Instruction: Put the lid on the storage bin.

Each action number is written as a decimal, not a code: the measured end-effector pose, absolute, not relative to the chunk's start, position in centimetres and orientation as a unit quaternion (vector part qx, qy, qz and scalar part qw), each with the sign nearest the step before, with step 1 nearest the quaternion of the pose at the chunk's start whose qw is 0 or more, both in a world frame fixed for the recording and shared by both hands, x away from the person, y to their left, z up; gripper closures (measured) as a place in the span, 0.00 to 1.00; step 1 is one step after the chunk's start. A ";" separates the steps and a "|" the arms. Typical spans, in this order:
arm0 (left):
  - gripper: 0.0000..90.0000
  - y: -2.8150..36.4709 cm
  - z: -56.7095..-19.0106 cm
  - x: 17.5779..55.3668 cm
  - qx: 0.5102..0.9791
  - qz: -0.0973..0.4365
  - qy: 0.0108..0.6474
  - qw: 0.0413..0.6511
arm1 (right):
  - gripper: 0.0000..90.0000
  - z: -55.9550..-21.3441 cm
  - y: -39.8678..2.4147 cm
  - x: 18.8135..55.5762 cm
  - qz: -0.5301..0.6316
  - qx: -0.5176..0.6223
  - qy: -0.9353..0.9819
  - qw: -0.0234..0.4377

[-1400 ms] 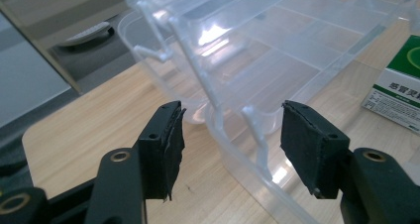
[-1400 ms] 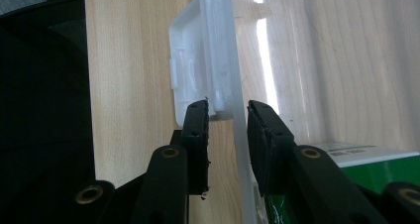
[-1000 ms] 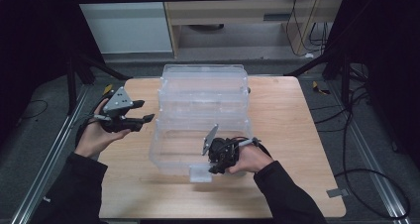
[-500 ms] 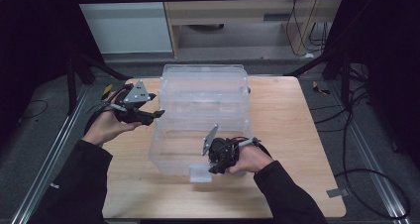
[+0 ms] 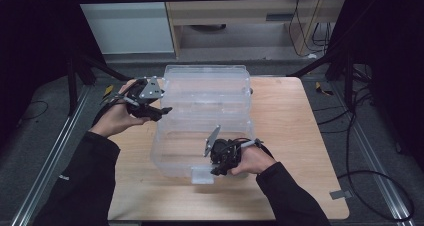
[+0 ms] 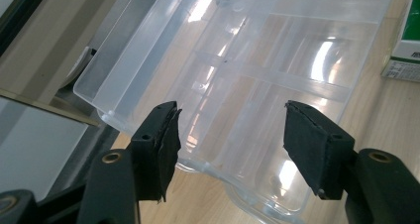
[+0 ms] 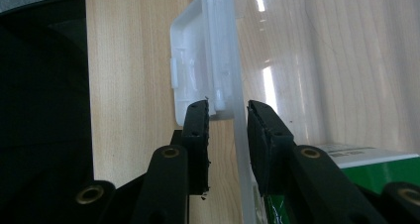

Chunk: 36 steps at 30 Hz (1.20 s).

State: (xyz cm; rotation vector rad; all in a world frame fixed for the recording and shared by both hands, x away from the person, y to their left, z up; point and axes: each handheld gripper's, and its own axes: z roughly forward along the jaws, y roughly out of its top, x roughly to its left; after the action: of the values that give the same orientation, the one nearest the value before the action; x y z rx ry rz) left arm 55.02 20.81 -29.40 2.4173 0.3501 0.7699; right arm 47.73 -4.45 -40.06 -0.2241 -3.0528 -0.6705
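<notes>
Clear plastic compartment box is seen lying open in the middle of the pale wooden bench, its far half reaching the bench's back edge and its near half ending in a small latch tab at the front.

At the left of the high view, the left tongs are held level in the person's left hand, just beside the left rim of the box near its middle fold. In the left gripper view these tongs are released, the two black pads standing well apart with nothing pressed between them; the corner of the clear box, with its moulded dividers, is seen beyond and below the gap. A green and white carton is glimpsed at the right edge of that view, lying past the box on the bench.

Further right, the right tongs are held in the right hand at the near front wall of the box, pointing towards the latch tab. In the right gripper view the tongs are set astride the thin front wall, one pad on each side; the right pad appears to touch it, while a narrow gap is seen beside the left pad, so a firm clench cannot be told. The latch tab lies just ahead of the left pad, and the green and white carton is seen through the plastic.
</notes>
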 end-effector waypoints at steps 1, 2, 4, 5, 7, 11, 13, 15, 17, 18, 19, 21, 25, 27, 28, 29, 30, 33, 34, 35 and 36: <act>0.42 20.6 -29.4 55.1 0.906 0.289 0.129 0.282 | 0.79 -40.1 -4.4 47.7 -0.214 -0.071 -0.974 0.005; 0.43 20.5 -29.4 55.2 0.908 0.290 0.126 0.275 | 0.79 -40.1 -4.4 47.7 -0.214 -0.072 -0.974 0.002; 0.43 20.2 -29.4 55.4 0.908 0.291 0.123 0.275 | 0.79 -40.1 -4.5 47.7 -0.214 -0.071 -0.974 0.002; 0.43 20.0 -29.4 55.5 0.909 0.290 0.121 0.274 | 0.79 -40.1 -4.4 47.7 -0.214 -0.071 -0.974 0.002; 0.44 19.7 -29.5 55.6 0.910 0.290 0.116 0.272 | 0.79 -40.1 -4.4 47.7 -0.213 -0.073 -0.974 0.002; 0.44 18.9 -29.6 56.0 0.915 0.290 0.101 0.262 | 0.79 -40.1 -4.4 47.7 -0.213 -0.074 -0.974 0.001; 0.45 18.5 -29.6 56.1 0.918 0.292 0.090 0.253 | 0.79 -40.1 -4.4 47.7 -0.214 -0.072 -0.974 0.002; 0.46 18.1 -29.8 56.3 0.919 0.296 0.082 0.247 | 0.79 -40.1 -4.4 47.7 -0.213 -0.073 -0.974 0.002; 0.48 17.8 -29.8 56.4 0.920 0.299 0.074 0.242 | 0.79 -40.1 -4.4 47.7 -0.213 -0.073 -0.974 0.002; 0.48 17.6 -29.9 56.6 0.920 0.299 0.072 0.244 | 0.79 -40.1 -4.4 47.7 -0.213 -0.073 -0.974 0.002; 0.48 17.4 -29.9 56.7 0.920 0.300 0.069 0.241 | 0.79 -40.1 -4.4 47.7 -0.214 -0.071 -0.974 0.003; 0.48 17.1 -30.0 56.9 0.921 0.299 0.067 0.240 | 0.79 -40.0 -4.4 47.7 -0.213 -0.073 -0.974 0.003; 0.48 16.5 -30.3 57.4 0.924 0.305 0.054 0.227 | 0.79 -40.1 -4.4 47.7 -0.213 -0.071 -0.974 0.004; 0.50 16.3 -30.4 57.6 0.923 0.310 0.050 0.222 | 0.79 -40.1 -4.4 47.7 -0.213 -0.071 -0.974 0.005; 0.51 16.2 -30.6 57.8 0.922 0.312 0.046 0.223 | 0.79 -40.1 -4.4 47.7 -0.213 -0.071 -0.974 0.005; 0.51 16.1 -30.7 57.9 0.924 0.313 0.044 0.218 | 0.79 -40.1 -4.4 47.7 -0.213 -0.071 -0.974 0.005; 0.52 16.0 -30.9 58.0 0.923 0.316 0.042 0.217 | 0.79 -40.1 -4.4 47.7 -0.213 -0.071 -0.974 0.005; 0.56 15.6 -31.2 58.3 0.924 0.319 0.034 0.209 | 0.79 -40.0 -4.5 47.7 -0.212 -0.073 -0.975 0.006; 0.57 15.5 -31.4 58.4 0.923 0.321 0.032 0.208 | 0.79 -40.0 -4.5 47.7 -0.212 -0.073 -0.975 0.006; 0.59 15.4 -31.3 58.4 0.925 0.322 0.029 0.201 | 0.79 -40.1 -4.5 47.8 -0.214 -0.070 -0.974 0.005; 0.61 15.4 -31.5 58.5 0.924 0.322 0.030 0.202 | 0.79 -40.1 -4.5 47.8 -0.214 -0.070 -0.974 0.005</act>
State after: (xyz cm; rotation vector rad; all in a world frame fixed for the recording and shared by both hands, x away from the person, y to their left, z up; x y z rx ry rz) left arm 58.49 15.35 -31.48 2.5810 0.0841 0.8990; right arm 47.76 -4.47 -40.07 -0.2195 -3.0505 -0.6703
